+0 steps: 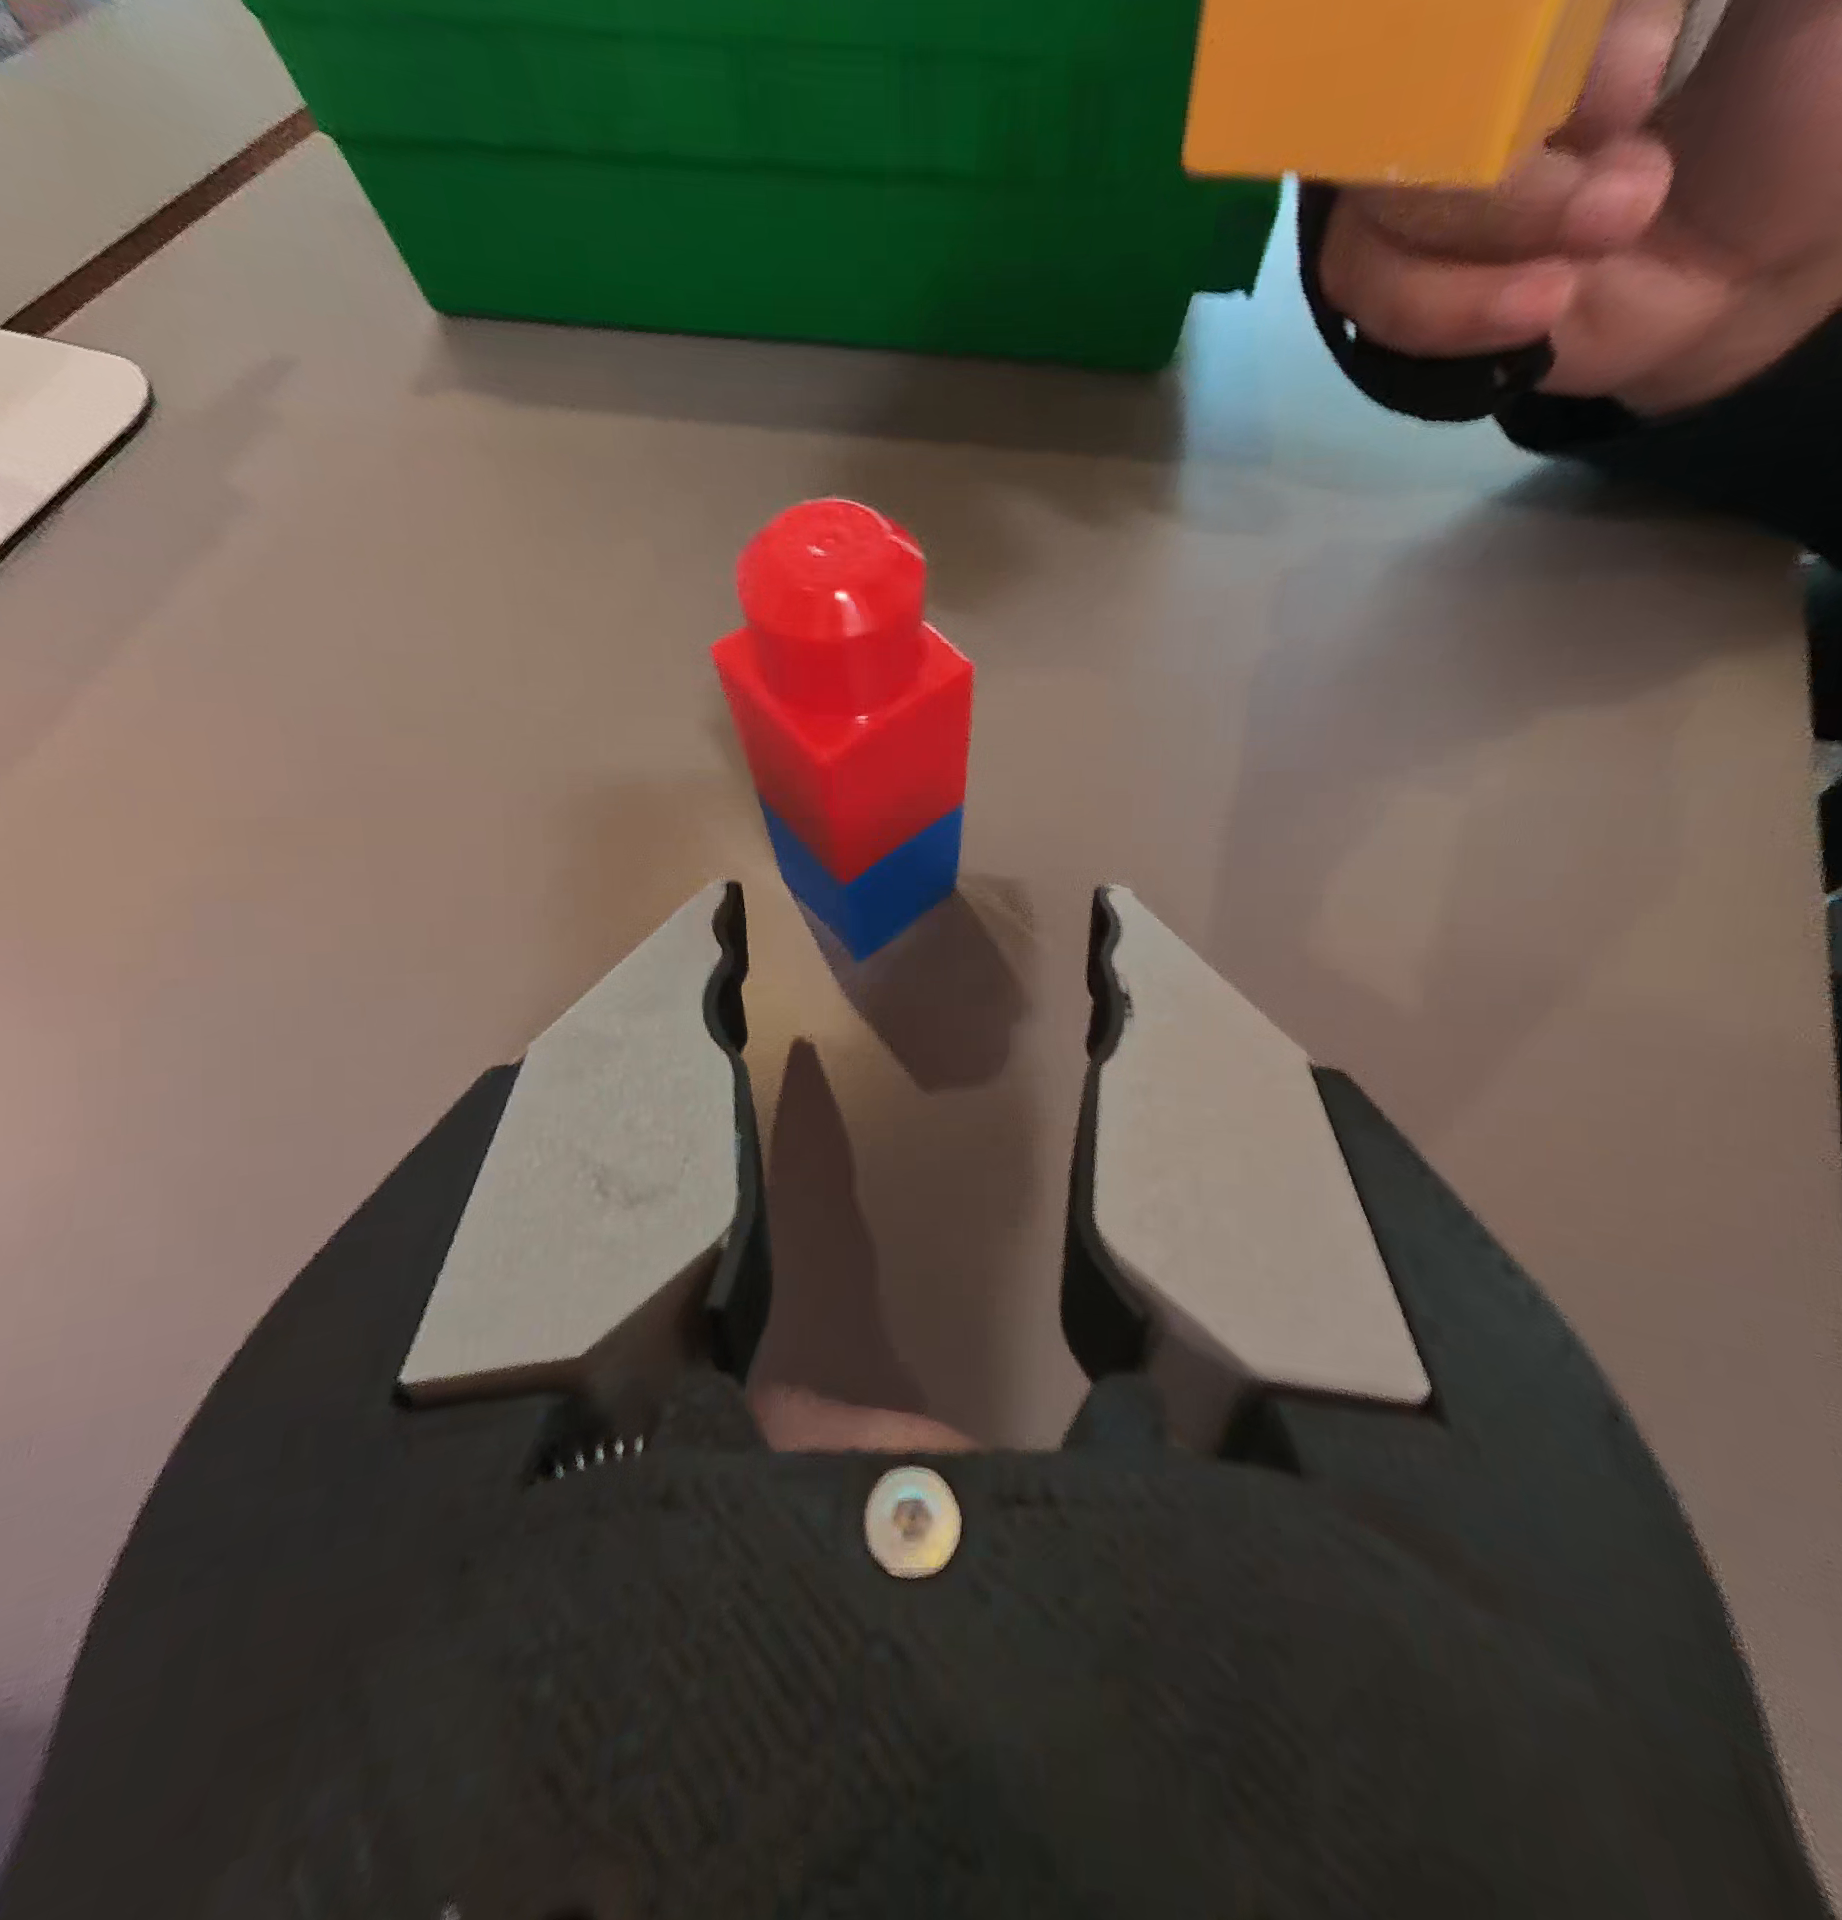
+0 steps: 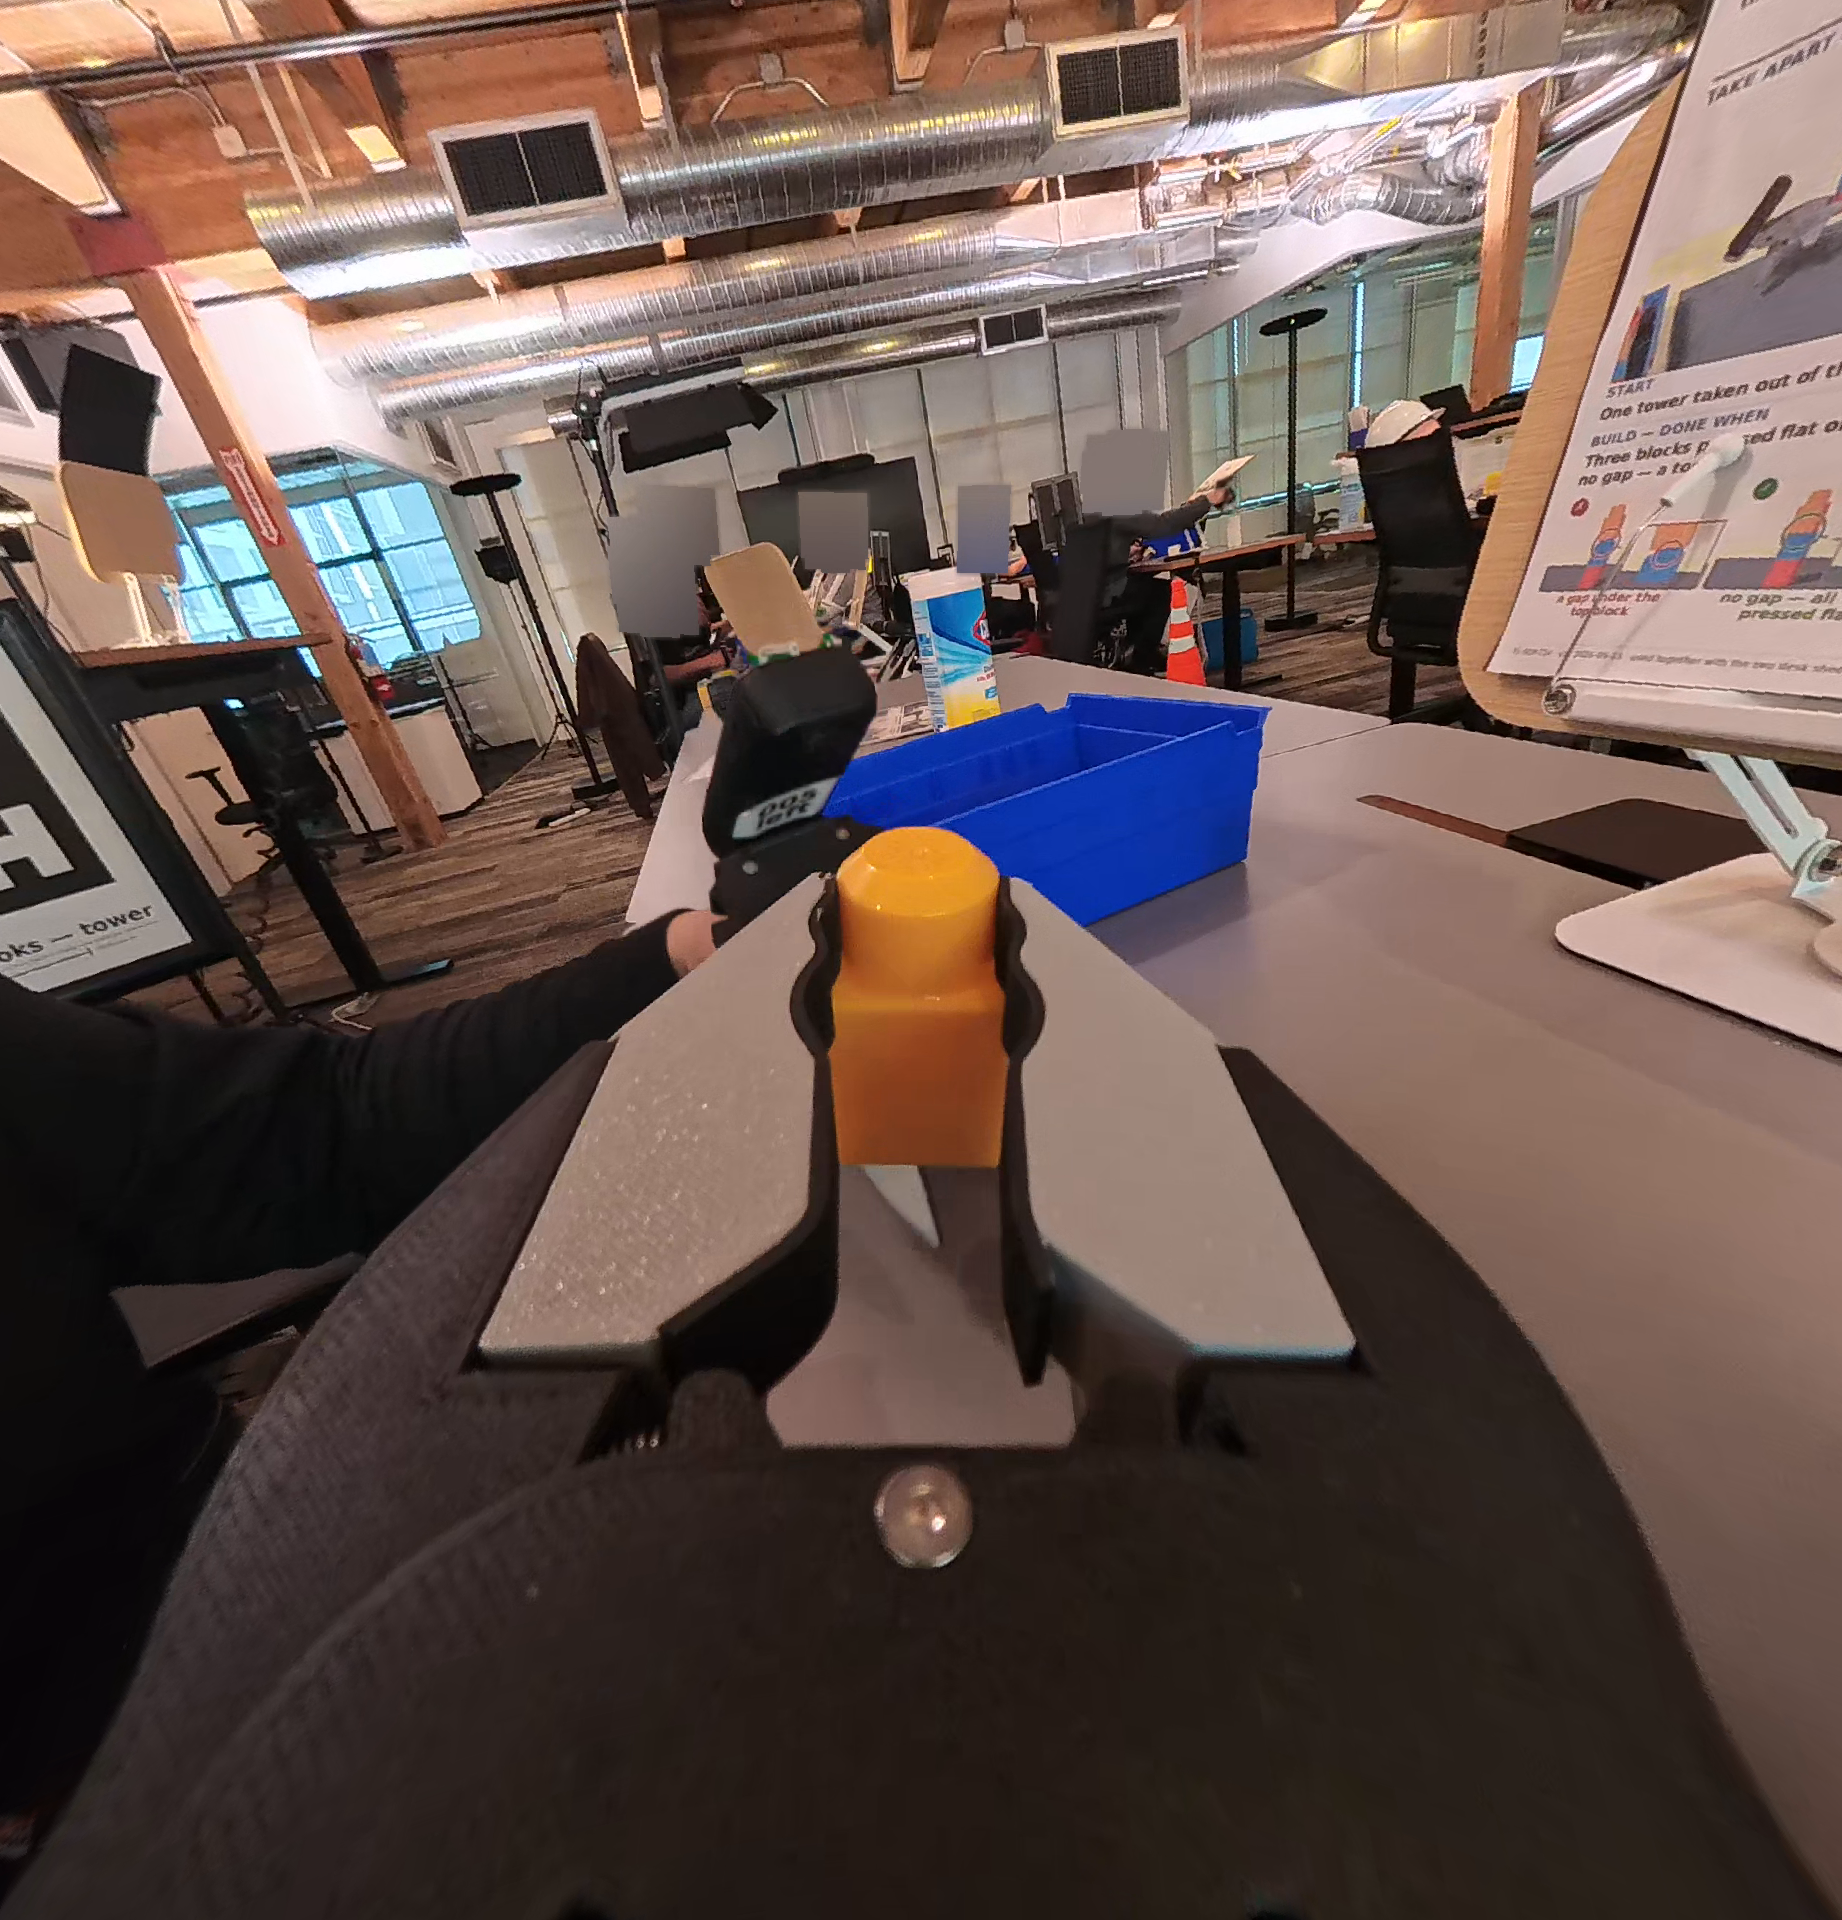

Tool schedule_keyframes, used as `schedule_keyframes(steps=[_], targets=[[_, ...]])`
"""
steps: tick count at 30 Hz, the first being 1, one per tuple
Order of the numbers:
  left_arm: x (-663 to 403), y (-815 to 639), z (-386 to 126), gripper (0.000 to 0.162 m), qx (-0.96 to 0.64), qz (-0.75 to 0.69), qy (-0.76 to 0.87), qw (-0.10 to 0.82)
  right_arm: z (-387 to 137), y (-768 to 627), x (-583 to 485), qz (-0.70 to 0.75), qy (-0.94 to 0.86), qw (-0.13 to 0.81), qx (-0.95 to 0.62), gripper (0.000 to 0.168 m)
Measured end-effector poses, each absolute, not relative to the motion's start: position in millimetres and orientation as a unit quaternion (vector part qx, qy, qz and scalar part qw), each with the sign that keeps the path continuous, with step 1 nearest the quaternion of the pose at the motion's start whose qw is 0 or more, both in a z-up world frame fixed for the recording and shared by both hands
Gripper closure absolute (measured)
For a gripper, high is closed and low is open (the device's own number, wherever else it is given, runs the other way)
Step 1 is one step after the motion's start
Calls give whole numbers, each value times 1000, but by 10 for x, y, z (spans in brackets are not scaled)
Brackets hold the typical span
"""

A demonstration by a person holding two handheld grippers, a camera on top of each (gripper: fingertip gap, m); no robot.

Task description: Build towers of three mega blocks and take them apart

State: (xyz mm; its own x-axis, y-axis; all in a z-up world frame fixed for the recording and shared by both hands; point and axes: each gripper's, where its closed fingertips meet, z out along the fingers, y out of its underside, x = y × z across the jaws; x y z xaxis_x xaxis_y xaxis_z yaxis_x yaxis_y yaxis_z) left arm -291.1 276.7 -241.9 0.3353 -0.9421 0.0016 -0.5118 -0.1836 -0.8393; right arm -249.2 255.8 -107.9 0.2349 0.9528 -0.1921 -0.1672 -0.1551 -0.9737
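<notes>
A red block [image 1: 849, 717] sits pressed on a blue block [image 1: 875, 883], a two-block stack standing upright on the grey table [image 1: 377, 675]. My left gripper [image 1: 917, 914] is open and empty, its fingertips just short of the stack and either side of the blue block. My right gripper [image 2: 917, 935] is shut on an orange block [image 2: 917, 1023], stud up, held in the air above the table. That orange block also shows in the left wrist view [image 1: 1384, 83] at the top right, above and behind the stack, with a hand [image 1: 1623, 249] beside it.
A green bin [image 1: 771, 177] stands behind the stack. A blue bin [image 2: 1073, 790] sits on the table farther off. A white stand base [image 2: 1727, 935] holds an instruction board [image 2: 1706, 343] at the right. A tablet corner [image 1: 34, 426] lies at the left. The other handle [image 2: 782, 769] shows beyond the orange block.
</notes>
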Motion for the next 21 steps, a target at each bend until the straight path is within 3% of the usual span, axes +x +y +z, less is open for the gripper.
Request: schedule_keyframes(steps=[7,16,21], targets=[[-2792,2451,-2395,110,-682,-319,550,361,-1033,2549,-2458,520,-342,549,-558,142],[-2872,2972,-2389,95,-726,-251,472,432,-1022,2520,-2480,526,-345,546,-553,142],[-2702,2904,-2649,87,-725,-227,523,386,-1030,2472,-2526,533,-357,541,-544,141]])
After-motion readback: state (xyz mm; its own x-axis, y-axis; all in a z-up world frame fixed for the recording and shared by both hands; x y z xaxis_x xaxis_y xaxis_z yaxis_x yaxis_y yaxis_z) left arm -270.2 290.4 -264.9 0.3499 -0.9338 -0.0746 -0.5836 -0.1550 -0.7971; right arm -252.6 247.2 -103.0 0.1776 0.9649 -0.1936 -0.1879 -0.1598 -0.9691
